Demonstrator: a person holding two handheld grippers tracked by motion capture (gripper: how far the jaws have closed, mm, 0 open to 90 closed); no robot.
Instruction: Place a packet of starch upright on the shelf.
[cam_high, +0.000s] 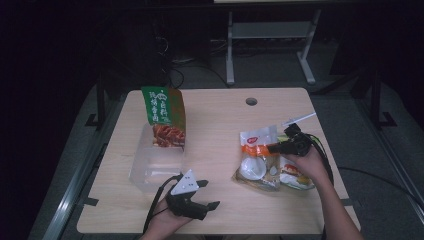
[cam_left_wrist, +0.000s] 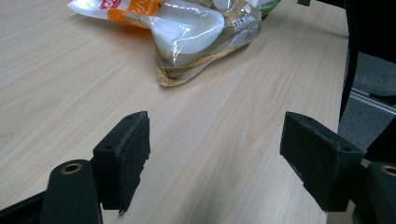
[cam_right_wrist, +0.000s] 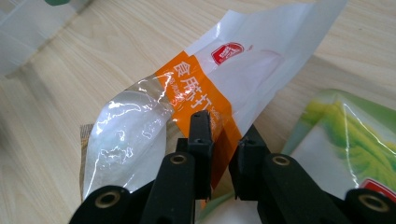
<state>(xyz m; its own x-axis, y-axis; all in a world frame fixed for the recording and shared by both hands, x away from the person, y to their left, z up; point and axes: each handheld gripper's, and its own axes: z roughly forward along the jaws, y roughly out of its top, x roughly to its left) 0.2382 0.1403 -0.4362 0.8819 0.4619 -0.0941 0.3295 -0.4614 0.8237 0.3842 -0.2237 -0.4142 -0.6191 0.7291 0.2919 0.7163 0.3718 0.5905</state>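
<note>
Between my right jaws sits the orange band of a clear-and-white plastic food pouch with a red logo (cam_right_wrist: 205, 100), and the two black pads are drawn in narrow on that film, pinching its edge. My right gripper (cam_high: 281, 147) grips the pouch near its upper side, while the rest of the pouch spreads away from the jaws across the pale wooden table (cam_high: 220, 112), its clear part bulging over something white inside. Just beside my right jaws, on the far side from the pouch's clear end, lies a second glossy packet printed in green and yellow (cam_right_wrist: 355, 140), touching or slightly under the first one; I cannot tell which.

My left gripper (cam_high: 209, 195) rests low near the table's near edge, its jaws spread wide with nothing but bare wood between them. Ahead of those open jaws, well apart from the pads, I see the same pouch (cam_left_wrist: 187, 32) lying flat.

Off to the side of my left jaws stands a clear plastic box (cam_high: 152, 165), and a tall green-and-orange snack bag (cam_high: 165, 117) stands upright in its far end.
</note>
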